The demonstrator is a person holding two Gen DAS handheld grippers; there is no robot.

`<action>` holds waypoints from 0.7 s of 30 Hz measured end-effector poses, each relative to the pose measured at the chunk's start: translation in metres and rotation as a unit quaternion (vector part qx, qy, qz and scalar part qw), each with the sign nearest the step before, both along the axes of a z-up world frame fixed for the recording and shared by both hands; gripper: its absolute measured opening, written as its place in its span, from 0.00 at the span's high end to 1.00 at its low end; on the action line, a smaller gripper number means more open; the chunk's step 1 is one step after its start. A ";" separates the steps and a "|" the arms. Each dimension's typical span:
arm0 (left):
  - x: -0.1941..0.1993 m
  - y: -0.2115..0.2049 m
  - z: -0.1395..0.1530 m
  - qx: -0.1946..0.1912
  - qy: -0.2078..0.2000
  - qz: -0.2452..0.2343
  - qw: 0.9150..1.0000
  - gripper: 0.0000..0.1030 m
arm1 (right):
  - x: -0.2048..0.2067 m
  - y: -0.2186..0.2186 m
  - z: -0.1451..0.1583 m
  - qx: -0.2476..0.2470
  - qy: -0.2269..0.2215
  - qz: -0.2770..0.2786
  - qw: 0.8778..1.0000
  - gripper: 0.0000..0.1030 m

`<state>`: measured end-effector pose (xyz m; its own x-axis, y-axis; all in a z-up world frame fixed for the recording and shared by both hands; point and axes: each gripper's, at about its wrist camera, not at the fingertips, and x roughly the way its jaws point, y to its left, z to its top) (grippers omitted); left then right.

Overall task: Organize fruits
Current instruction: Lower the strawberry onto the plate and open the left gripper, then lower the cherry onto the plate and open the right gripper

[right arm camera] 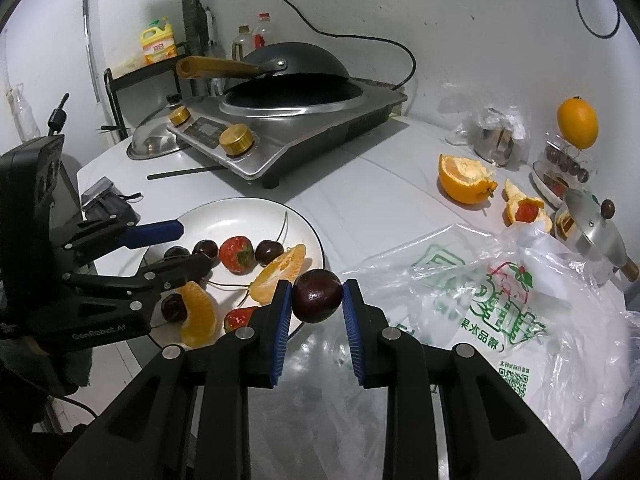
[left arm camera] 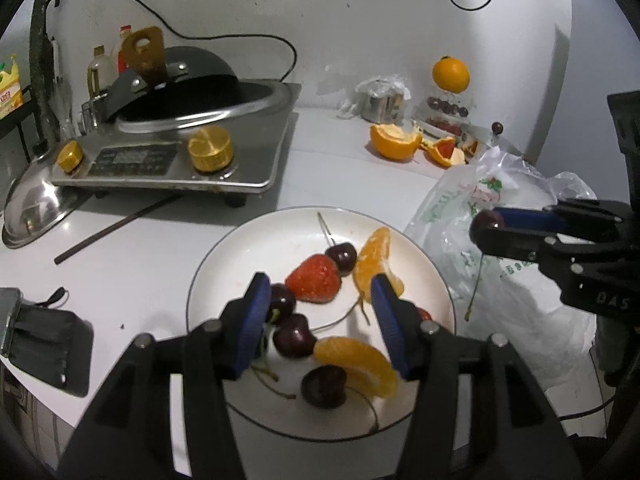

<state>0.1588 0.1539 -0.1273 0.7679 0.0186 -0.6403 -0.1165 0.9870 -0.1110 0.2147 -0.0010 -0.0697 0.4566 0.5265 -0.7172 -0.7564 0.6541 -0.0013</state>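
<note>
Cherry (right arm camera: 317, 295) sits clamped in the right hand-held gripper (right arm camera: 316, 300) at frame centre, over a plastic bag (right arm camera: 500, 320); left hand-held gripper (left arm camera: 318, 312) hangs spread, empty, above the white plate (left arm camera: 280, 236) of fruit.

I'm working in a home kitchen, cramped and lived-in. Evidence: a steel induction cooker (right arm camera: 304, 136) with brass-coloured knobs sits on the white counter (right arm camera: 360, 184), a dark wok (right arm camera: 296, 64) with a wooden handle resting in it. A metal lid (right arm camera: 154, 146) lies beside the cooker. Behind, a black rack holds a yellow oil jug (right arm camera: 159, 42) and bottles (right arm camera: 262, 32). Plain white wall, power cord (right arm camera: 360, 40) trailing down it. A whole orange (right arm camera: 578, 122), orange peel (right arm camera: 464, 178), a printed grocery bag (right arm camera: 500, 292) and a white plate (left arm camera: 248, 248) of fruit share the counter.
</note>
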 end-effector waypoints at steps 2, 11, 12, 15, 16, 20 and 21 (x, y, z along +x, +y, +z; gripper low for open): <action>-0.003 0.001 0.002 0.001 -0.003 0.002 1.000 0.48 | -0.002 0.002 0.002 0.002 -0.002 0.002 1.000 0.73; -0.016 0.012 0.012 0.009 -0.015 0.005 1.000 0.47 | -0.006 0.017 0.008 0.007 -0.005 0.006 1.000 0.73; -0.018 0.015 0.012 0.010 -0.015 0.007 1.000 0.47 | -0.006 0.020 0.008 0.007 -0.006 0.008 1.000 0.73; -0.023 0.022 0.012 0.009 -0.016 0.014 1.000 0.47 | -0.006 0.030 0.009 0.006 -0.007 0.014 1.000 0.73; -0.024 0.026 0.012 0.009 -0.016 0.018 1.000 0.47 | -0.006 0.034 0.009 0.005 -0.006 0.017 1.000 0.73; -0.028 0.040 0.010 0.005 -0.016 0.033 0.999 0.30 | -0.004 0.050 0.008 0.003 -0.006 0.025 1.000 0.73; -0.030 0.045 0.010 0.002 -0.019 0.040 0.999 0.28 | -0.003 0.054 0.008 0.003 -0.005 0.028 1.000 0.73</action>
<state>0.1290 0.1991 -0.1174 0.7876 0.0833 -0.6105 -0.1906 0.9752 -0.1128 0.2113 0.0526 -0.0621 0.4342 0.5554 -0.7092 -0.7916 0.6110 -0.0061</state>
